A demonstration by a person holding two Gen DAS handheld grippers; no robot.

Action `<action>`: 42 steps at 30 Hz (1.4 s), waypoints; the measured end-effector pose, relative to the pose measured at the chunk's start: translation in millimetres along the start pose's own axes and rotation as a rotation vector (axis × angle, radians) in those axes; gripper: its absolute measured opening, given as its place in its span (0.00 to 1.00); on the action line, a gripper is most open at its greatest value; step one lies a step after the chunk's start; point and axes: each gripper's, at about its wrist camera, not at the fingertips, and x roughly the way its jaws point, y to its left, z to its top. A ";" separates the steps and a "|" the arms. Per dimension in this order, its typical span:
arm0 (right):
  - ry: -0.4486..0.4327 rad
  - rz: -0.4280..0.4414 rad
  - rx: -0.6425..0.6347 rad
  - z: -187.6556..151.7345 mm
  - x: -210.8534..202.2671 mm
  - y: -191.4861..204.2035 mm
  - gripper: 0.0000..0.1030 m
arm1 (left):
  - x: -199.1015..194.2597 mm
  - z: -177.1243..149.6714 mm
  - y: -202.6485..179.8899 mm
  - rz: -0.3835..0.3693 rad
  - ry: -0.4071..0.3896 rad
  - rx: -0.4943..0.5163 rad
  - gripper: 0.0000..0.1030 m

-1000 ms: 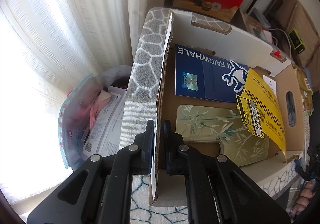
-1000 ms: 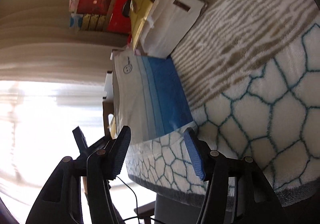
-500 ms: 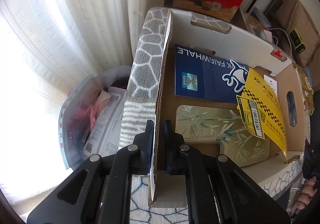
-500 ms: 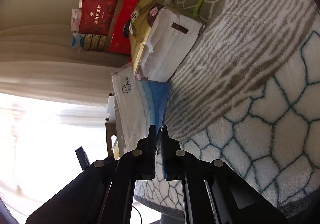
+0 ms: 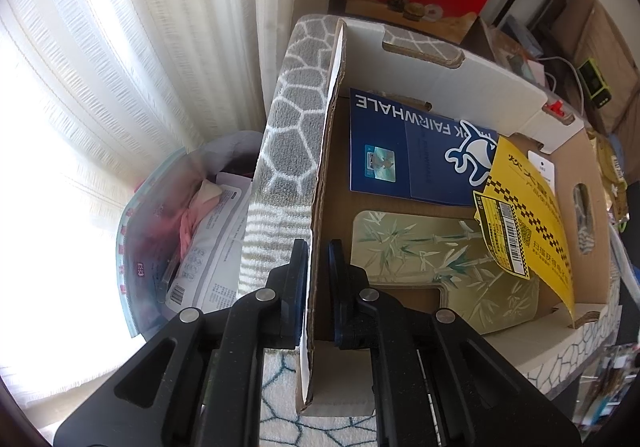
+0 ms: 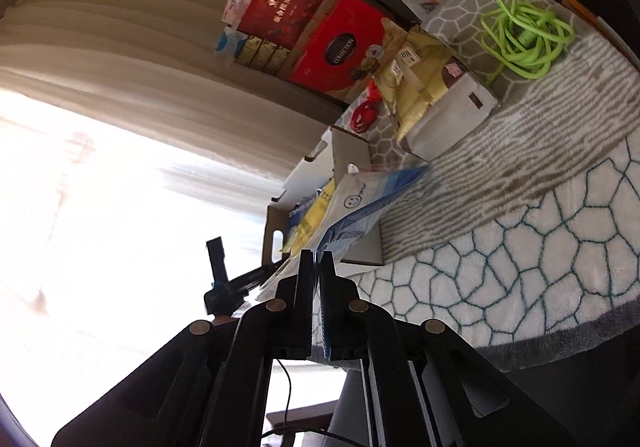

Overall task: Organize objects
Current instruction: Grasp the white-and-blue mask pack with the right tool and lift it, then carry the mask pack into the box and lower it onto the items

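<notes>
I have the flat white-and-blue plastic pouch with a smiley face [image 6: 372, 203] pinched by its near corner in my right gripper [image 6: 316, 267], jaws closed tight on the thin film, and the pouch hangs out ahead of the fingers, lifted clear of the fleece and angled toward the open brown cardboard box with white outer walls [image 5: 472, 75]. That box is my landmark: my left gripper [image 5: 318, 259] is clamped shut on its near side wall, one finger outside and one inside, steadying it. Inside the box lie a dark blue folder printed with a white whale [image 5: 416, 155], a pale green card with a bamboo pattern [image 5: 432, 259] nearer my left fingers, and a yellow checkered leaflet with a barcode [image 5: 520, 223] leaning across both toward the box's far side. Beyond the box, on the white-and-grey patterned fleece blanket [image 6: 540, 247], sits a white carton stuffed with yellow packets [image 6: 436, 99], and farther still a coil of bright green cable [image 6: 524, 35]. My worry is the grip: I hold only a corner of slick film, so the pouch could swing, fold, or slip out. It could also catch on the box wall or knock the leaflet as I carry it over.
</notes>
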 end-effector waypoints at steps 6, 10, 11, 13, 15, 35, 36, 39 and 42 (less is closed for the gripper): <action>-0.013 0.013 -0.074 17.4 -9.0 35.8 0.01 | -0.2 0.3 -0.1 0.000 0.000 0.000 0.08; -0.018 0.025 -0.138 33.3 -10.2 67.2 0.01 | 0.5 0.5 -0.1 -0.003 0.000 -0.002 0.08; -0.019 0.029 -0.160 36.1 -10.8 76.1 0.01 | 0.4 0.5 -0.1 -0.004 0.000 -0.003 0.08; -0.015 0.036 -0.203 40.5 -11.1 94.9 0.00 | 0.5 0.4 -0.2 -0.003 0.001 -0.002 0.08; -0.004 0.045 -0.227 45.4 -8.2 109.5 0.00 | 0.5 0.3 -0.1 -0.001 0.001 -0.002 0.08; 0.578 -0.237 -0.483 39.2 232.1 73.2 0.02 | 3.2 0.0 -0.2 0.003 -0.001 0.000 0.08; 0.574 -0.268 -0.489 43.6 239.4 69.0 0.03 | 3.6 0.2 -0.2 0.003 -0.002 0.000 0.08; 0.556 -0.332 -0.527 55.0 256.6 66.2 0.04 | 4.3 0.3 -0.1 0.000 -0.004 0.000 0.10; 0.527 -0.368 -0.549 62.9 270.3 70.1 0.07 | 4.8 1.2 -0.7 0.003 -0.004 0.002 0.10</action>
